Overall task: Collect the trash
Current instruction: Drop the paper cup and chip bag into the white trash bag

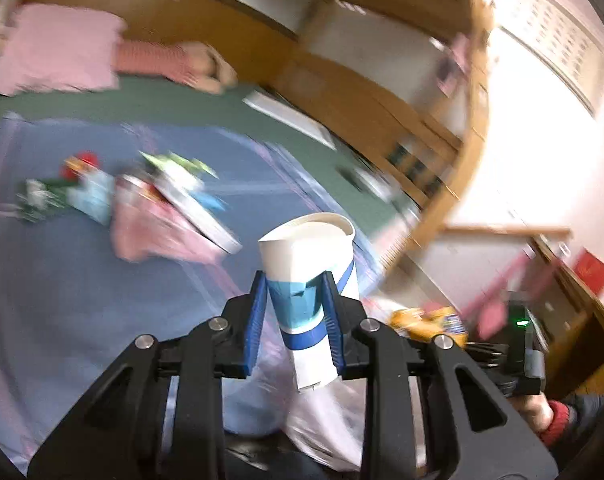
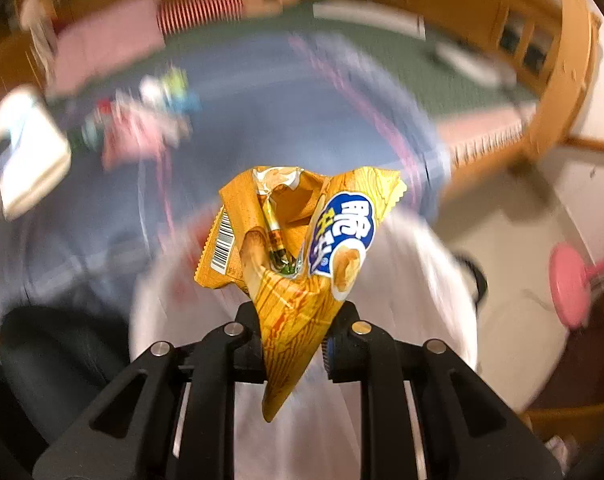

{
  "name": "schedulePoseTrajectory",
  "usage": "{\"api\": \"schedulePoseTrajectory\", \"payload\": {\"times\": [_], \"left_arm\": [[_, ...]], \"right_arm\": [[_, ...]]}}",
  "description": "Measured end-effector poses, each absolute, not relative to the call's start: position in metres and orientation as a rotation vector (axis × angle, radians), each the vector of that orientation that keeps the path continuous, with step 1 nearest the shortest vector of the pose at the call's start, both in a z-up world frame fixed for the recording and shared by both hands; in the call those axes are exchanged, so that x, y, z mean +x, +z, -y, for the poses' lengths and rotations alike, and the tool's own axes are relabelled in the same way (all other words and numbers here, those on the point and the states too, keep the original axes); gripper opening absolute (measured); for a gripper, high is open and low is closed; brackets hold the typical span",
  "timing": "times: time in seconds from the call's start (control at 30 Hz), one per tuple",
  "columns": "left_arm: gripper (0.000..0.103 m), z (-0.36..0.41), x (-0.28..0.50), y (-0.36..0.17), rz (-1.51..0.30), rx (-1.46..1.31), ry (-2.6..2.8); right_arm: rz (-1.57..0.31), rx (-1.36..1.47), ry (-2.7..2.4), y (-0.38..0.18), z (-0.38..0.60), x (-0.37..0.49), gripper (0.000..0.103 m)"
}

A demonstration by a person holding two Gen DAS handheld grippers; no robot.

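My left gripper (image 1: 295, 300) is shut on a crushed white and blue paper cup (image 1: 310, 268), held above a translucent white trash bag (image 1: 322, 420). My right gripper (image 2: 293, 336) is shut on a crumpled orange snack bag (image 2: 297, 248), held over the same white trash bag (image 2: 414, 280). The right gripper and its orange bag (image 1: 430, 322) show at the right in the left wrist view. More trash lies in a blurred heap (image 1: 141, 196) on the blue bedspread (image 1: 61, 300); the heap also shows in the right wrist view (image 2: 141, 120).
A wooden bed frame (image 1: 442, 184) borders the bed on the right. Pink bedding (image 1: 57, 52) and a striped pillow (image 2: 197, 12) lie at the far end. A white book or box (image 2: 29, 152) lies on the left. A pink stool (image 2: 570, 284) stands on the floor at right.
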State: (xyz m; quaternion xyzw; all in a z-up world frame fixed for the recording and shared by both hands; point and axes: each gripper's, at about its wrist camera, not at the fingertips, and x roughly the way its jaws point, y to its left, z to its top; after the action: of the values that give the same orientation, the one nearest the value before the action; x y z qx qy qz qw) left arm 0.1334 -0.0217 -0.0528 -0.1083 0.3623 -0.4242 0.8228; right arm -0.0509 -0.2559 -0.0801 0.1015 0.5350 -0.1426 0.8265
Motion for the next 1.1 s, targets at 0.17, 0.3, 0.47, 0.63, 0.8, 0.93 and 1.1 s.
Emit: {"api": "schedulePoseTrajectory", "payload": {"times": [0.17,0.3,0.47,0.63,0.8,0.93,1.1], "left_arm": [[0.029,0.088,0.087,-0.075,-0.866,-0.144,-1.1],[0.029,0.132,0.062,-0.095,-0.932,-0.046,-1.189],[0.063,0.152,0.046,-0.107,-0.962,0.037,-1.228],[0.085,0.104,0.07,-0.076,-0.742,-0.096,-0.999],[0.092,0.024,0.106,-0.033,-0.534,-0.238,-0.59],[0.091,-0.014,0.135,-0.015,-0.549,-0.218,-0.439],[0.091,-0.05,0.154,-0.045,-0.578,-0.146,-0.292]], "right_arm": [[-0.978,0.404,-0.438,-0.066,0.295,-0.086,0.071],[-0.752,0.415,-0.584,-0.022,0.318,-0.109,0.075],[-0.605,0.408,-0.611,0.003,0.327,-0.112,0.091],[-0.534,0.277,-0.656,0.011,0.309,-0.097,0.095],[-0.468,0.031,-0.639,0.017,0.266,-0.061,0.1],[-0.528,0.082,-0.529,0.007,0.25,-0.017,0.1],[-0.668,0.107,-0.387,-0.012,0.216,0.06,0.1]]}}
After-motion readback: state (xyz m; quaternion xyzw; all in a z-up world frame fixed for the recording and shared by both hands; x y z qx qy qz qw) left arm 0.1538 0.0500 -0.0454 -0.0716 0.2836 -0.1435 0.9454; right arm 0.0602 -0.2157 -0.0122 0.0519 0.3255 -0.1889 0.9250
